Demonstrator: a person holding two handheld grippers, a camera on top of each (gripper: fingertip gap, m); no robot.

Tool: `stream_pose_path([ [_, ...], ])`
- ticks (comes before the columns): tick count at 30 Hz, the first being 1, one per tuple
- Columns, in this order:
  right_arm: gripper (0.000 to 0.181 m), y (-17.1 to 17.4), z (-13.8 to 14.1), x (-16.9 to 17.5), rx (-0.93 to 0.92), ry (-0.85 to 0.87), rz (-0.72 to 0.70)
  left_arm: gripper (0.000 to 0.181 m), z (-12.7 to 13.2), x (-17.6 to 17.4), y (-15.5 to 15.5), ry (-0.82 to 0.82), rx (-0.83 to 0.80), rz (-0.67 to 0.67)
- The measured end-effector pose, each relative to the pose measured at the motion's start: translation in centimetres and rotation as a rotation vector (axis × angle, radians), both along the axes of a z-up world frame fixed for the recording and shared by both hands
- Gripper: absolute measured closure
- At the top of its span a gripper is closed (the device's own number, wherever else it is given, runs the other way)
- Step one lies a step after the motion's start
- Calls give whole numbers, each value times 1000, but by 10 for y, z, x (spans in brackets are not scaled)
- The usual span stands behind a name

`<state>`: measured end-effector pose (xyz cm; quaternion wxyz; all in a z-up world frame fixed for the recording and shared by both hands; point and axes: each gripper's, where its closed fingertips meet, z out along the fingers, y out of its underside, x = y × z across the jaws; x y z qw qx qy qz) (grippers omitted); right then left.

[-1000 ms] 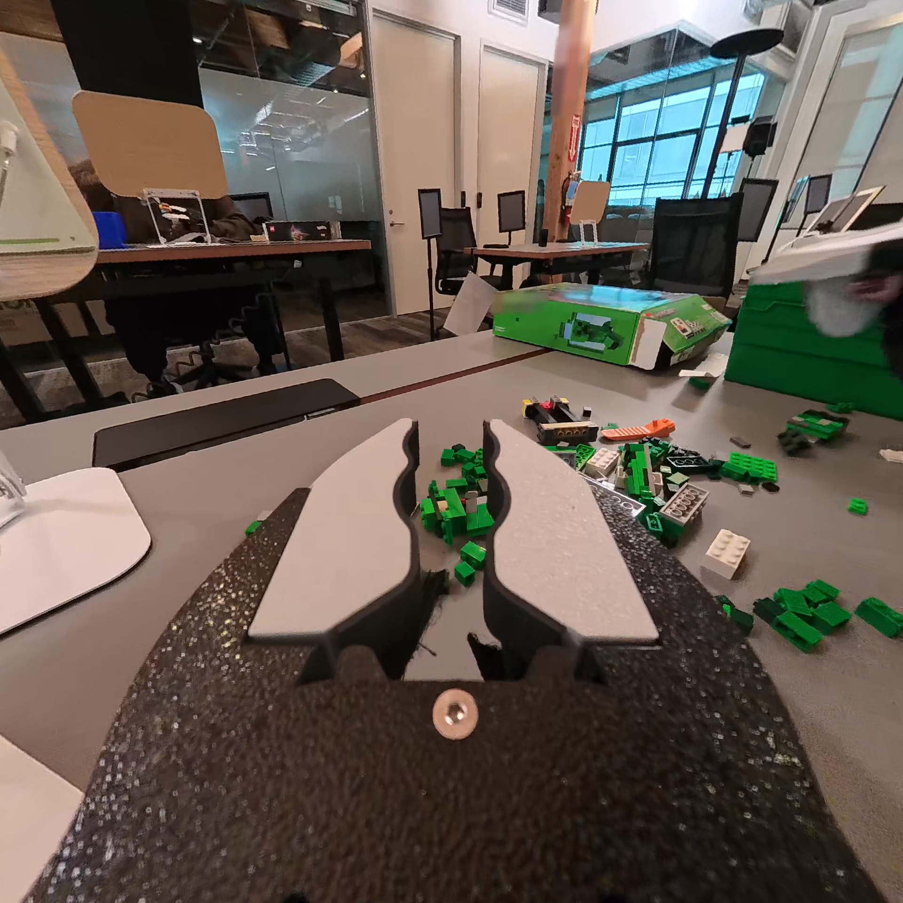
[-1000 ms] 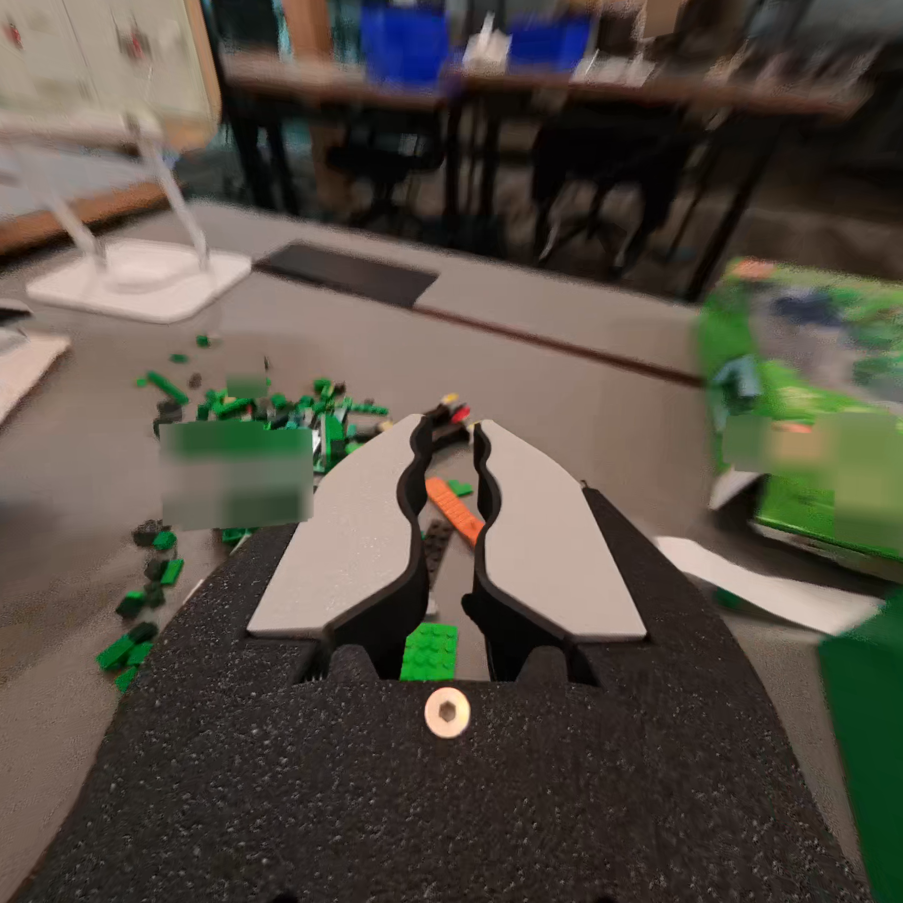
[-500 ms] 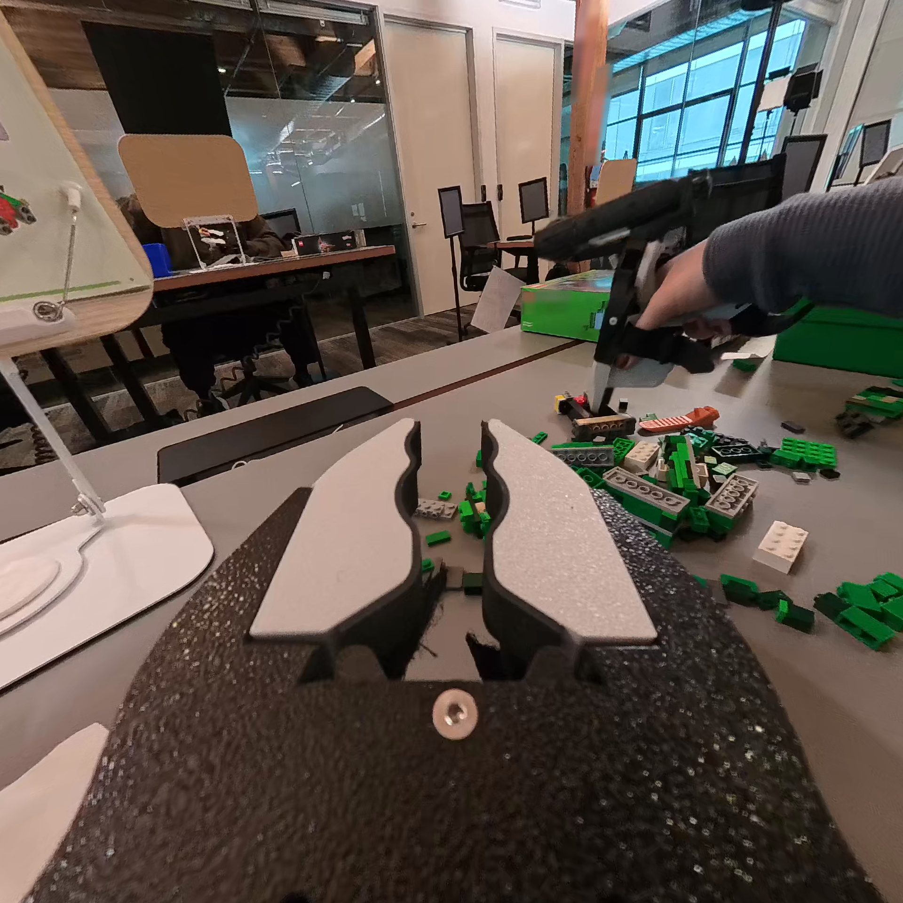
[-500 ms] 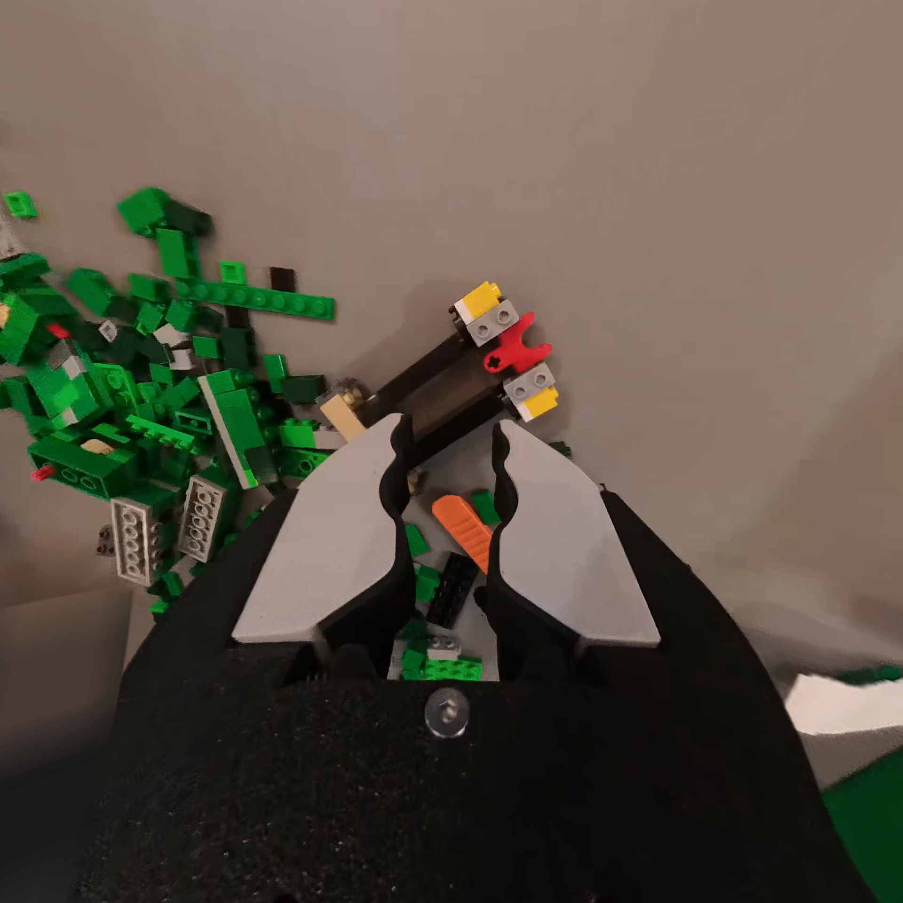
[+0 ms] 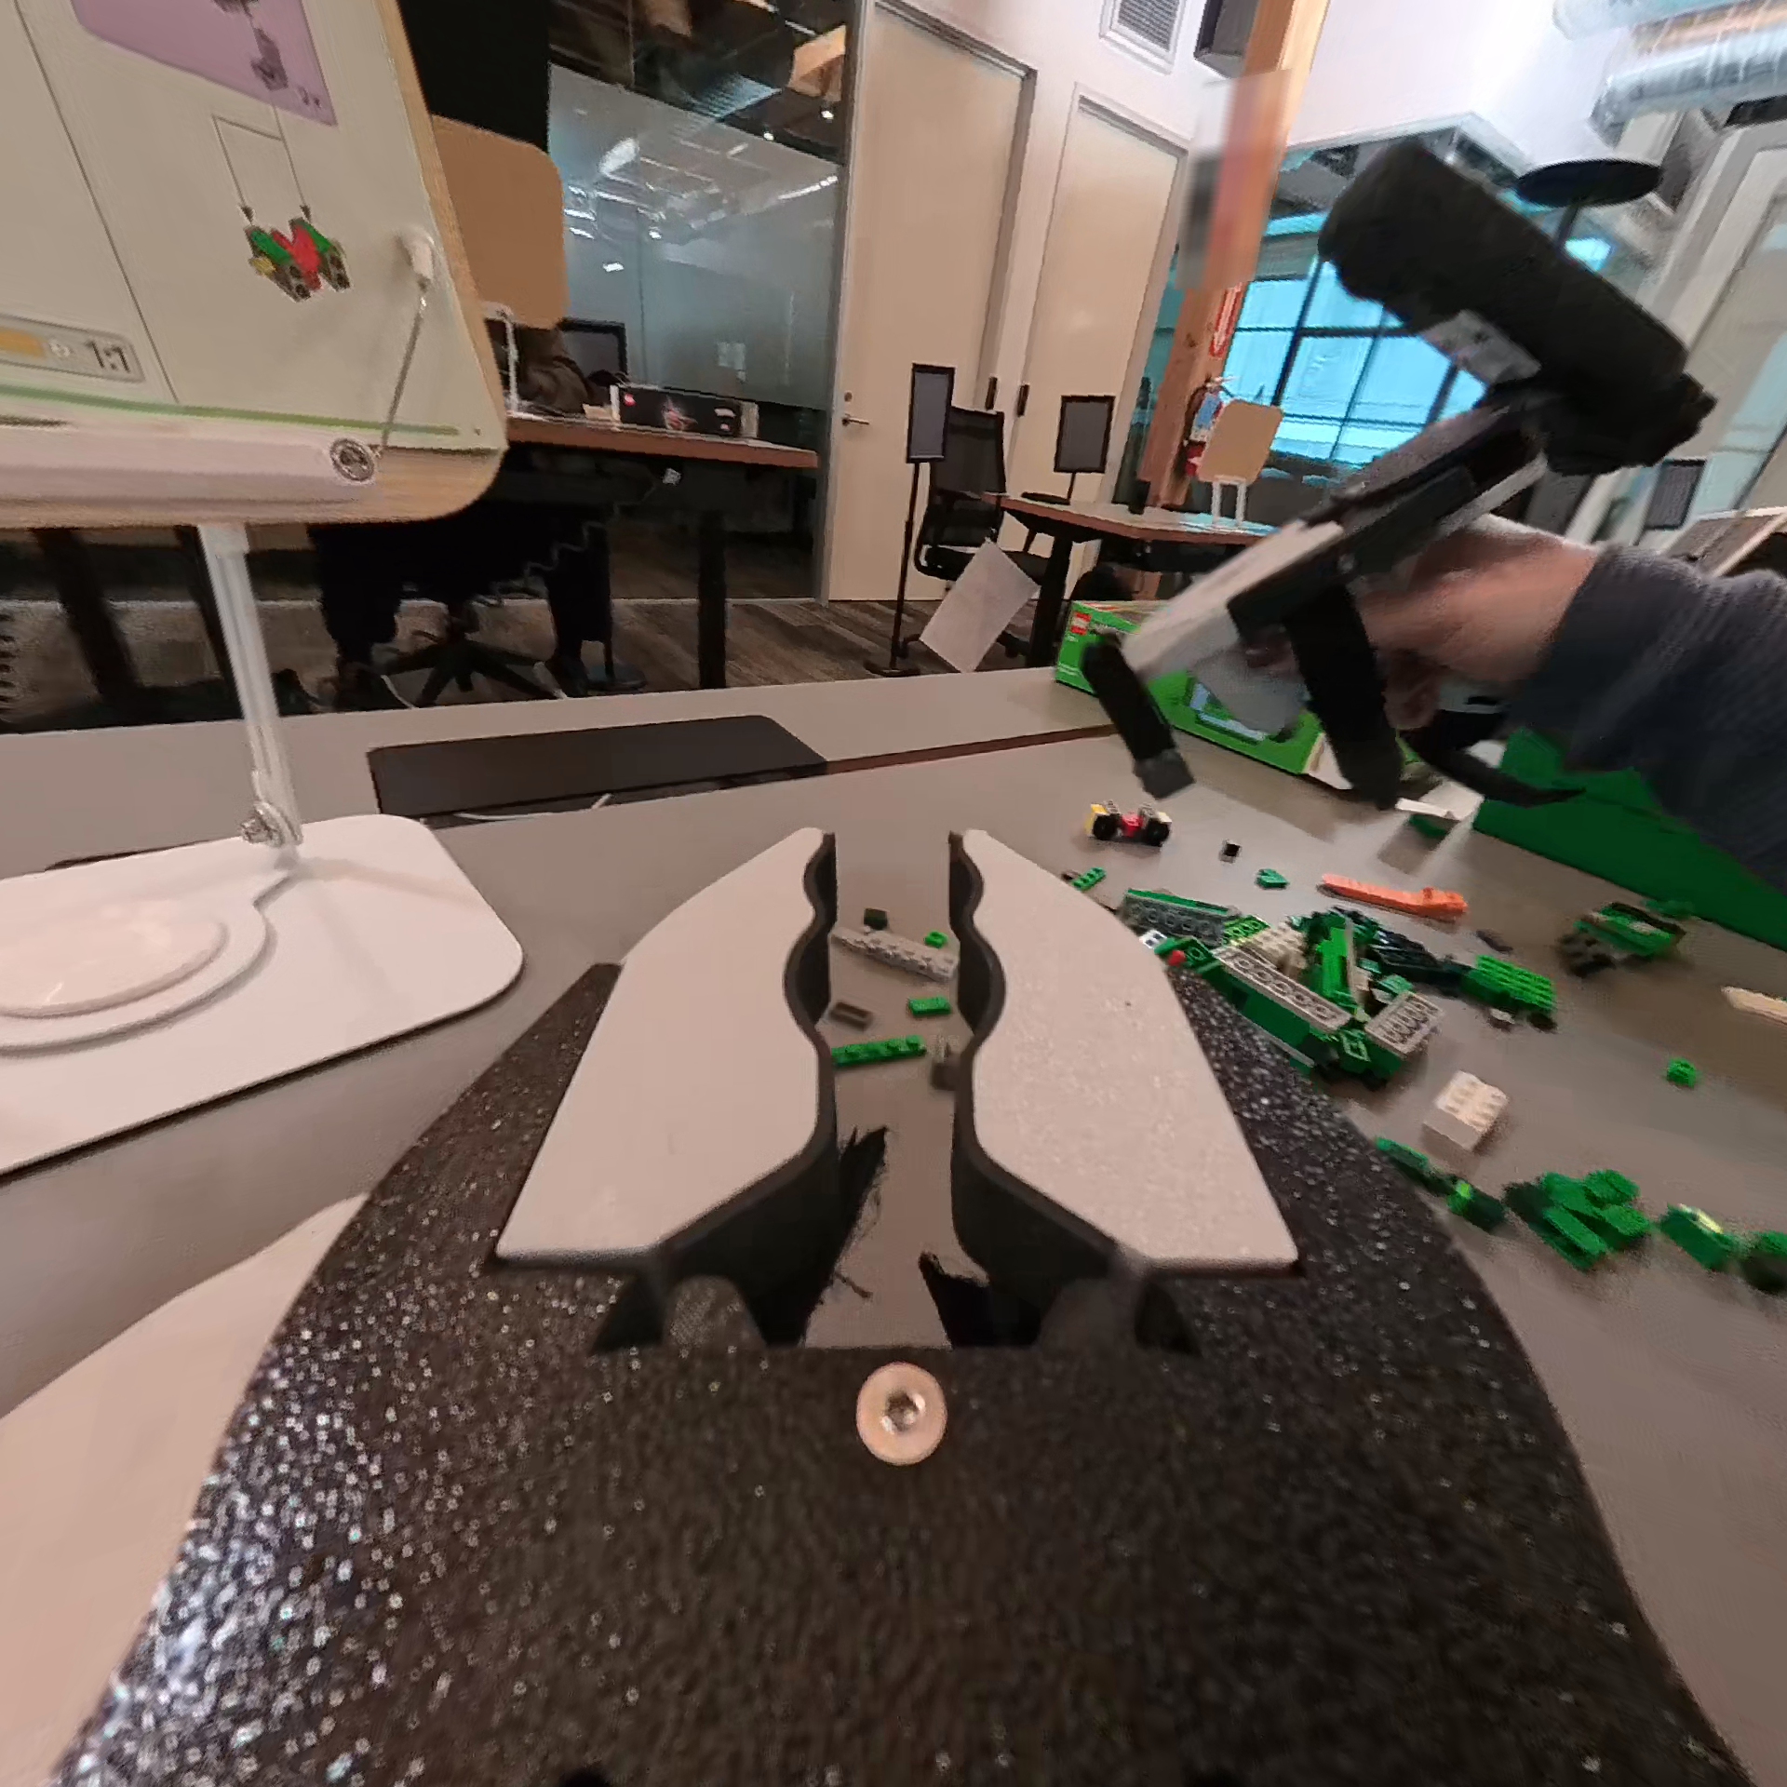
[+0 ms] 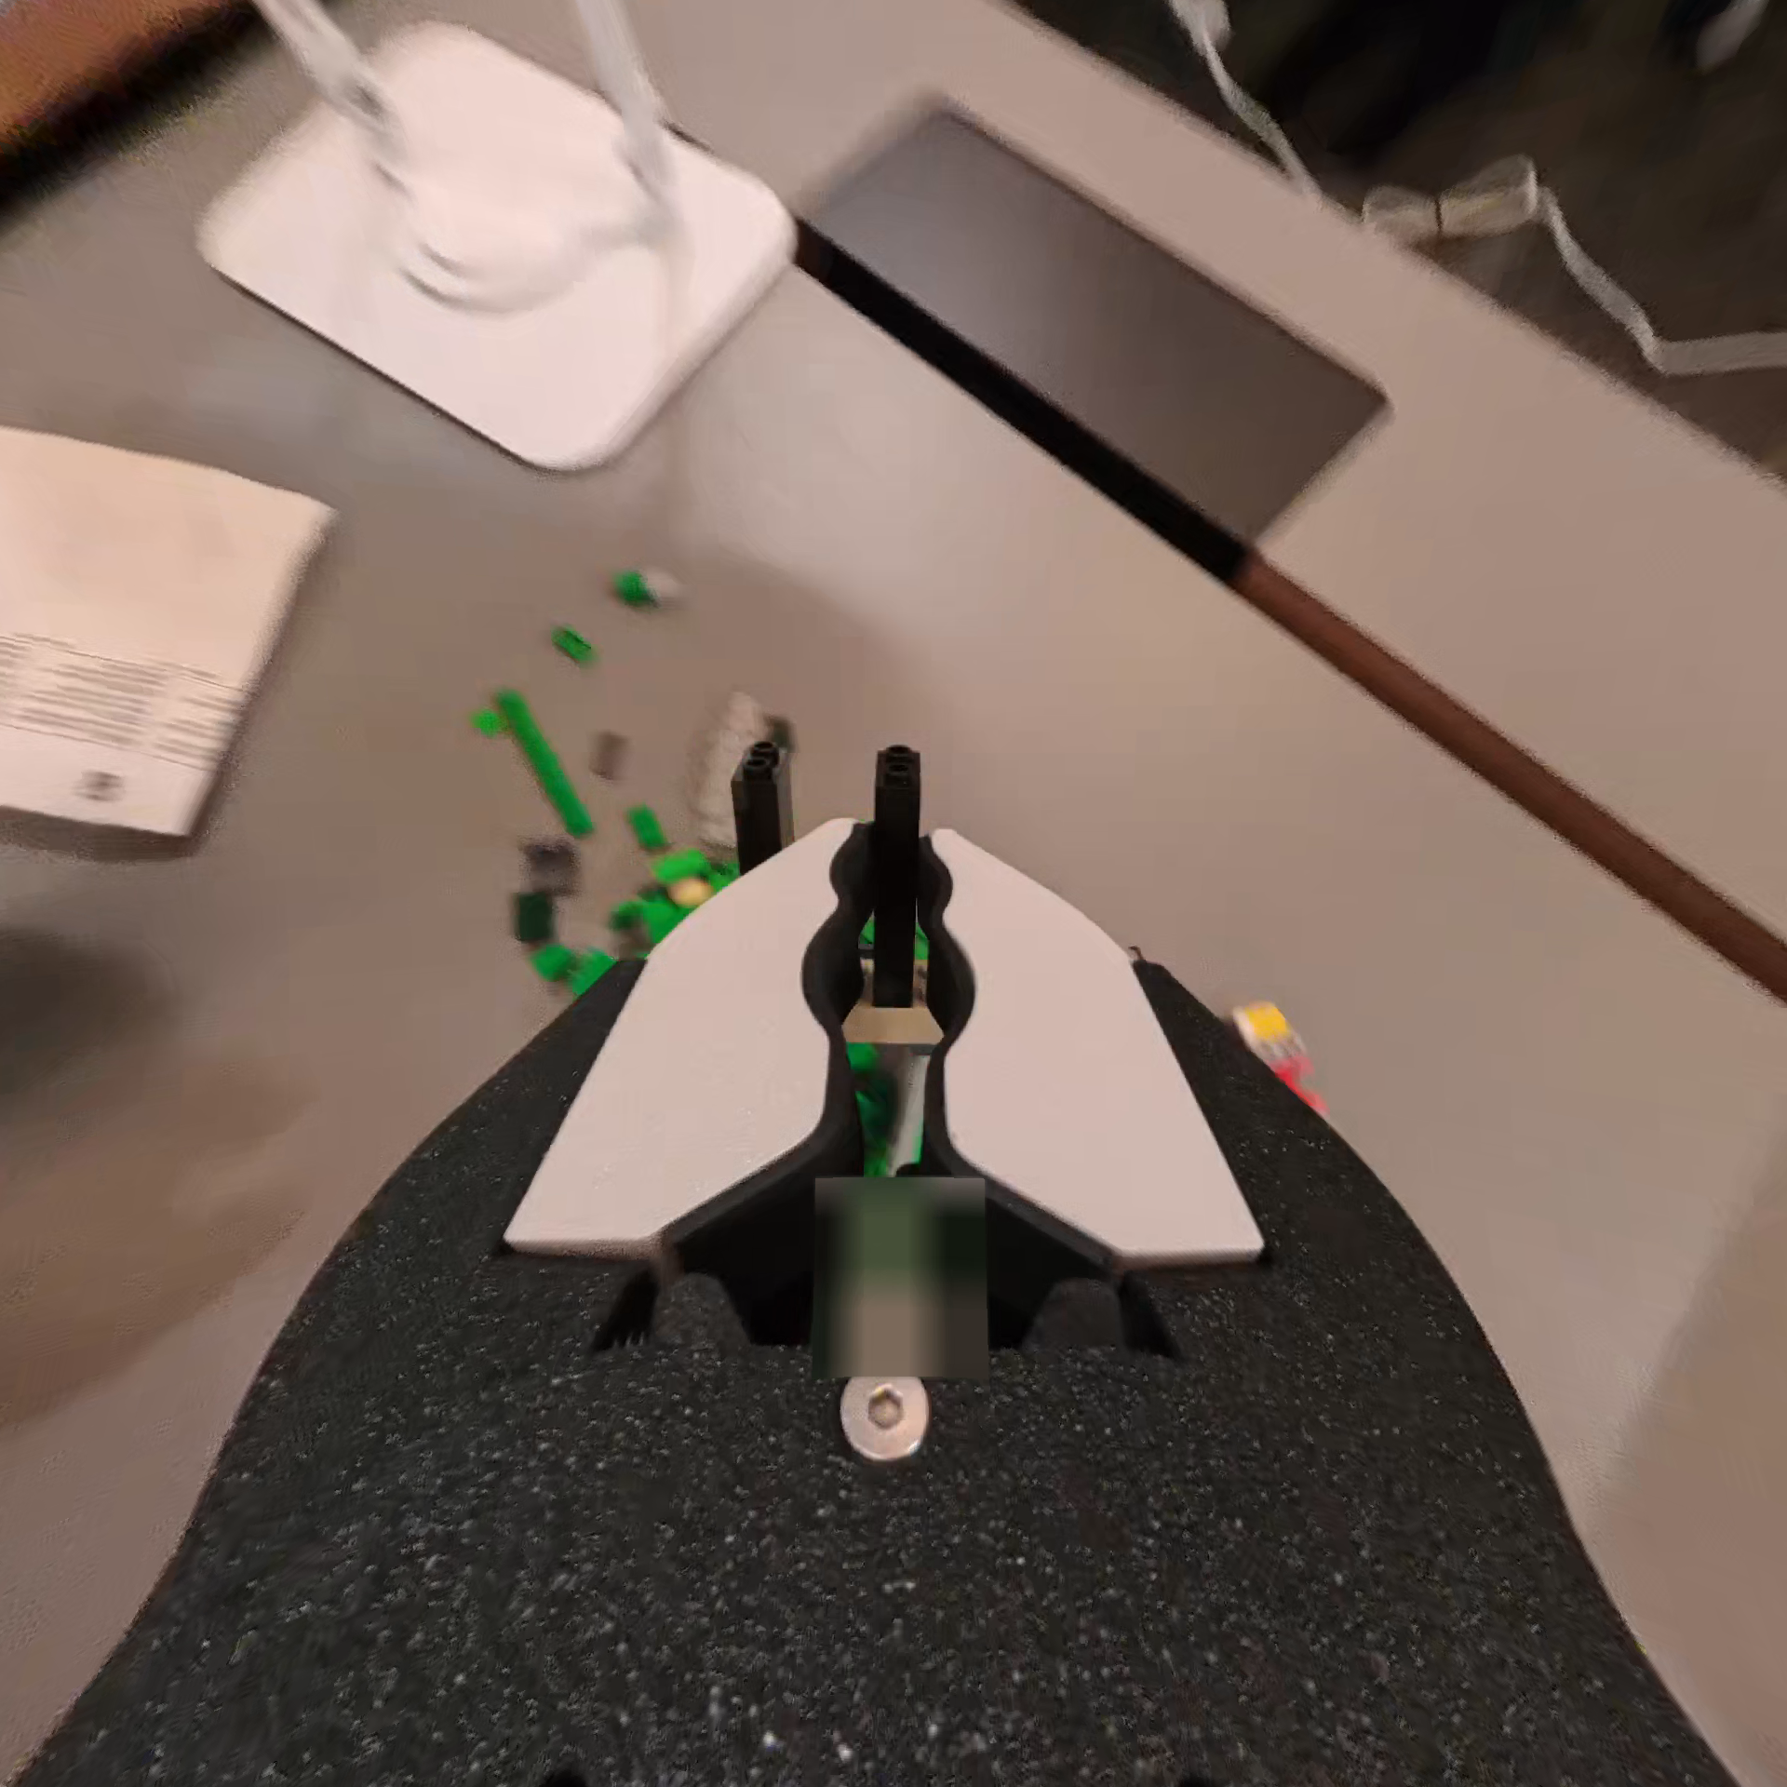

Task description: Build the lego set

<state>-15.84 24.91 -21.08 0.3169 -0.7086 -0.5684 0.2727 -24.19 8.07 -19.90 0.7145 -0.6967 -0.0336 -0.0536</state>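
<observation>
Left wrist view first: my left claw (image 5: 890,851) sits a bit apart with nothing in it, hanging low over the grey surface (image 5: 677,832). Between its fingers I can see a light grey studded plate (image 5: 894,952) and a flat green plate (image 5: 878,1050) lying loose. The big jumble of green and grey lego bricks (image 5: 1334,986) is off to the right, with a long orange piece (image 5: 1392,895) past it. Further back there's a small yellow, red and black assembly (image 5: 1129,825) on its own. The right claw (image 5: 1160,764) hangs above that, held in a person's hand (image 5: 1450,619), carrying a long black piece. The green lego box (image 5: 1247,711) lies behind.

Right wrist view, pretty blurry: my right claw (image 6: 894,834) is pinched shut on a long black brick assembly (image 6: 895,851) that sticks out past the tips, with a second black column (image 6: 764,803) beside it. Scattered green pieces (image 6: 546,764) lie below, plus a white stand base (image 6: 503,242) and a white paper sheet (image 6: 135,629) to the left.
</observation>
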Motion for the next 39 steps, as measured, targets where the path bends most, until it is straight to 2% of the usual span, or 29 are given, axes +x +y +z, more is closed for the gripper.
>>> stream_pose_path([
  [3,173,-74,23,-39,41,241,255,158,0,7,-16,24,-11,-19],
  [5,173,-120,24,-56,103,346,370,159,-4,10,-26,46,-31,-6],
  [9,173,-190,0,-74,206,435,508,144,-20,16,-48,21,-58,-26],
  [12,173,-218,-18,-76,321,482,534,129,-36,15,-59,-27,-100,-28],
  [15,173,-227,-21,-72,450,545,520,127,-50,19,-62,-13,-173,-52],
  [17,173,-228,-19,-70,468,574,516,132,-50,24,-62,11,-180,-82],
  [21,173,-229,-21,-67,375,627,518,133,-57,38,-58,42,-227,-143],
  [25,173,-232,-22,-66,261,657,561,132,-58,41,-58,109,-239,-134],
  [28,173,-234,-16,-62,160,719,593,142,-53,45,-59,147,-204,-139],
  [29,173,-234,-15,-60,130,735,601,154,-53,42,-59,161,-199,-115],
  [39,171,-235,-12,-55,147,780,589,162,-50,42,-65,203,-180,-124],
])
